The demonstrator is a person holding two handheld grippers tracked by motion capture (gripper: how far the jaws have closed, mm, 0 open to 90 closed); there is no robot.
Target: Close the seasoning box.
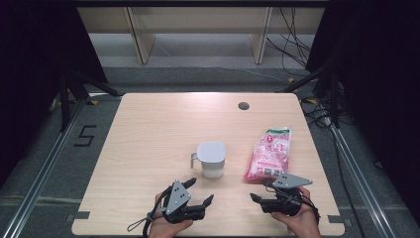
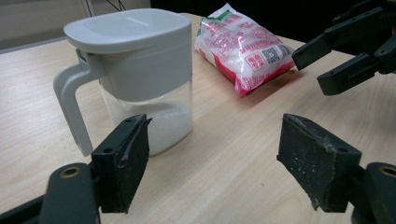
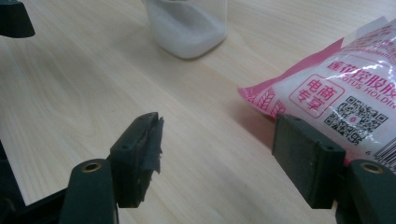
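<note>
- High view: a pale wooden surface (image 1: 148, 129) filled the middle of the frame. A lidded jug (image 1: 211, 159) with a grey top and side handle stood near the centre, and a pink and white bag (image 1: 269, 153) lay to its right, well apart from it. The left gripper (image 1: 202, 191) sat at the lower middle, just below the jug, fingers spread and holding nothing. The right gripper (image 1: 261, 191) sat at the lower right, just below the bag's near end, fingers likewise apart and empty.
- Left gripper view: its two black fingers (image 2: 122, 162) rose from the bottom edge, wide open with bare surface between them. The jug (image 2: 135, 74) stood at the upper left, white powder in its clear lower part, close behind the left-hand finger. The bag (image 2: 243, 49) lay at the upper middle, and the other gripper (image 2: 322, 70) came in from the upper right.
- Right gripper view: the fingers (image 3: 140, 156) stood wide open over bare wood, gripping nothing. The bag (image 3: 345, 98) lay at the right, just behind the right-hand finger. The jug's base (image 3: 189, 25) showed at the top.
</note>
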